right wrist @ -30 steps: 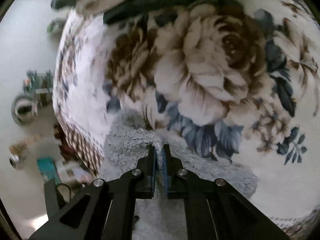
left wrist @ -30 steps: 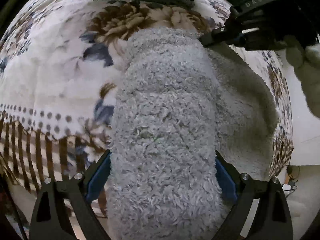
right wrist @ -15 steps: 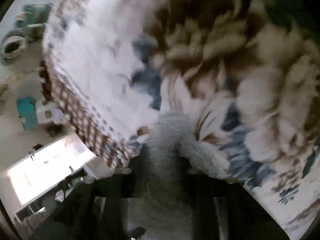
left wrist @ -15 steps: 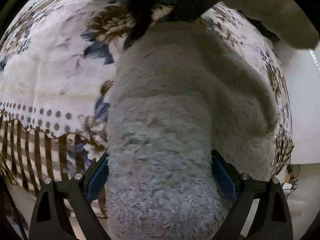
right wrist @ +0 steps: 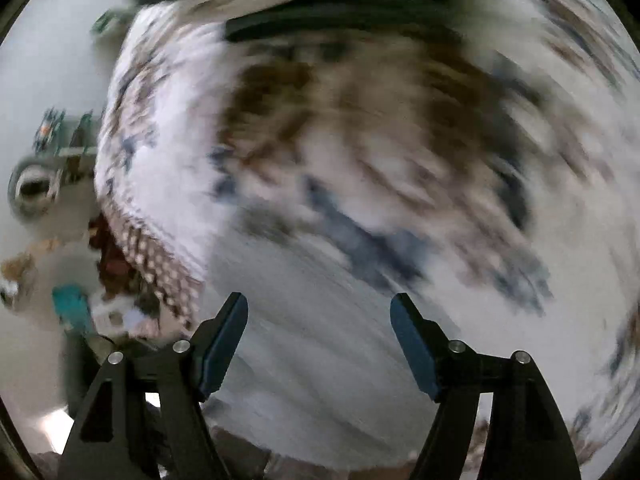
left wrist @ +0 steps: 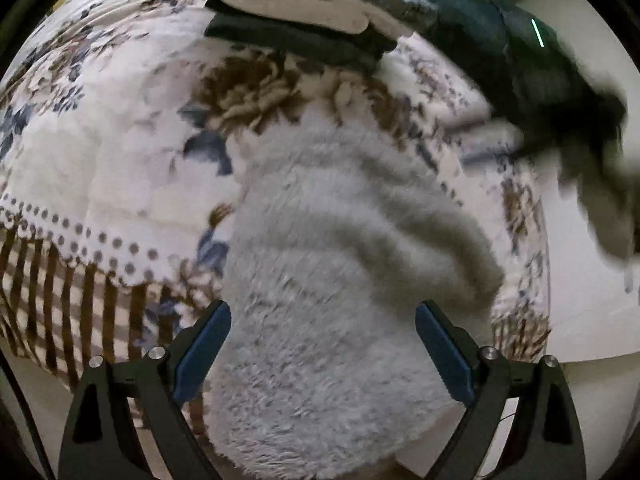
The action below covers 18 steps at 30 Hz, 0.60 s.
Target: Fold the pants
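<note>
The fluffy grey pants [left wrist: 332, 280] lie folded in a thick bundle on the floral blanket [left wrist: 120, 152]. My left gripper [left wrist: 323, 336] is open, its blue-padded jaws spread on either side of the bundle's near end. My right gripper [right wrist: 319, 332] is open above the pants [right wrist: 320, 360], which show as a blurred grey patch under the jaws. In the left wrist view the right gripper [left wrist: 568, 120] shows as a dark blur at the upper right, beside the pants.
A stack of folded clothes [left wrist: 312, 12] lies at the far side of the blanket, also seen in the right wrist view [right wrist: 328, 20]. The bed edge with brown stripes [left wrist: 60, 300] is on the left. Floor clutter [right wrist: 48, 208] lies beyond the bed.
My right gripper carried a fold of the pants over, let it go and opened, and is now swinging away. My left gripper pulled back slightly, still open.
</note>
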{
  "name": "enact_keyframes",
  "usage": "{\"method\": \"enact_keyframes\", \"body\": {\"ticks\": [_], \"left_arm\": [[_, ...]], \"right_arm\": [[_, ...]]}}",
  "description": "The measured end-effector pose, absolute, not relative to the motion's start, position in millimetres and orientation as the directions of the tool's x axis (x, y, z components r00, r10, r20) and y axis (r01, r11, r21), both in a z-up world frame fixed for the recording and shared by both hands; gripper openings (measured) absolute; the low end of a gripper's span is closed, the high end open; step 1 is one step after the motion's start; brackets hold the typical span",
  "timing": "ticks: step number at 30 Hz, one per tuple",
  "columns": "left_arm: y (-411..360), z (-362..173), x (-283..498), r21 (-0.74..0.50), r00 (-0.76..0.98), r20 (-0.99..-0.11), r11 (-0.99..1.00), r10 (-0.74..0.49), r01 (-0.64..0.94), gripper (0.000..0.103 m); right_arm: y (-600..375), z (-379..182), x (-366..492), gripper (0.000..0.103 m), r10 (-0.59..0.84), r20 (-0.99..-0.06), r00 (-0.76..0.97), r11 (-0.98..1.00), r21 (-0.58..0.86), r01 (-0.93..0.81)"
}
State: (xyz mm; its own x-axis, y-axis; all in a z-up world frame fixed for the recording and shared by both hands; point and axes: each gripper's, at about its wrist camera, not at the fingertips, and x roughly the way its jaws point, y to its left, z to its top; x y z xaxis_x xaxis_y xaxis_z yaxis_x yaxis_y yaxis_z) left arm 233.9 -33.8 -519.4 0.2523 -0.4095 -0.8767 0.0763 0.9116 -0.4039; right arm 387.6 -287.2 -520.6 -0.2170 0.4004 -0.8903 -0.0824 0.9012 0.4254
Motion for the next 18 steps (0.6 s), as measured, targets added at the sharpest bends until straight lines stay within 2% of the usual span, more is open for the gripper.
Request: {"method": "enact_keyframes", "body": {"ticks": [3, 5, 6, 7, 9, 11, 12, 14, 15, 16, 17, 18], "left_arm": [[-42, -524, 243, -0.400, 0.236, -0.880, 0.911, -0.412, 0.098, 0.094], [-48, -532, 246, -0.394, 0.210, -0.887, 0.911, -0.411, 0.121, 0.094], [-54, -537, 247, -0.375, 0.197, -0.896, 0.916, -0.397, 0.141, 0.094], [-56, -541, 247, -0.361, 0.186, -0.903, 0.919, -0.387, 0.159, 0.094], [-64, -549, 243, -0.317, 0.162, -0.922, 0.926, -0.352, 0.206, 0.094], [-70, -558, 236, -0.270, 0.138, -0.940, 0.930, -0.311, 0.251, 0.094], [-71, -561, 232, -0.258, 0.125, -0.946, 0.930, -0.298, 0.262, 0.094], [-68, -561, 227, -0.246, 0.114, -0.953, 0.934, -0.282, 0.259, 0.094], [-65, -559, 225, -0.251, 0.111, -0.952, 0.934, -0.285, 0.253, 0.094], [-62, -555, 224, -0.256, 0.110, -0.951, 0.935, -0.289, 0.244, 0.094], [-58, -551, 223, -0.263, 0.114, -0.949, 0.936, -0.295, 0.234, 0.094], [-52, -544, 222, -0.283, 0.124, -0.941, 0.935, -0.313, 0.214, 0.094]], "right_arm": [[-347, -555, 350, 0.076, 0.430, -0.865, -0.259, 0.902, 0.420, 0.096], [-367, -587, 327, 0.074, 0.507, -0.803, -0.314, 0.862, 0.464, 0.203], [-372, -600, 316, 0.051, 0.549, -0.774, -0.316, 0.835, 0.493, 0.246], [-375, -610, 307, 0.008, 0.584, -0.754, -0.300, 0.809, 0.511, 0.290], [-395, -622, 303, 0.008, 0.604, -0.771, -0.201, 0.765, 0.490, 0.417], [-415, -617, 311, 0.008, 0.536, -0.842, -0.065, 0.766, 0.452, 0.457], [-421, -617, 314, 0.008, 0.530, -0.847, -0.027, 0.754, 0.457, 0.472], [-416, -619, 318, 0.012, 0.572, -0.819, -0.032, 0.743, 0.502, 0.444], [-412, -614, 316, 0.018, 0.572, -0.819, -0.040, 0.758, 0.510, 0.406], [-408, -606, 312, 0.040, 0.575, -0.817, -0.042, 0.767, 0.521, 0.375], [-409, -594, 302, 0.054, 0.590, -0.807, -0.028, 0.758, 0.542, 0.363], [-410, -584, 290, 0.074, 0.600, -0.800, 0.003, 0.743, 0.559, 0.369]]}}
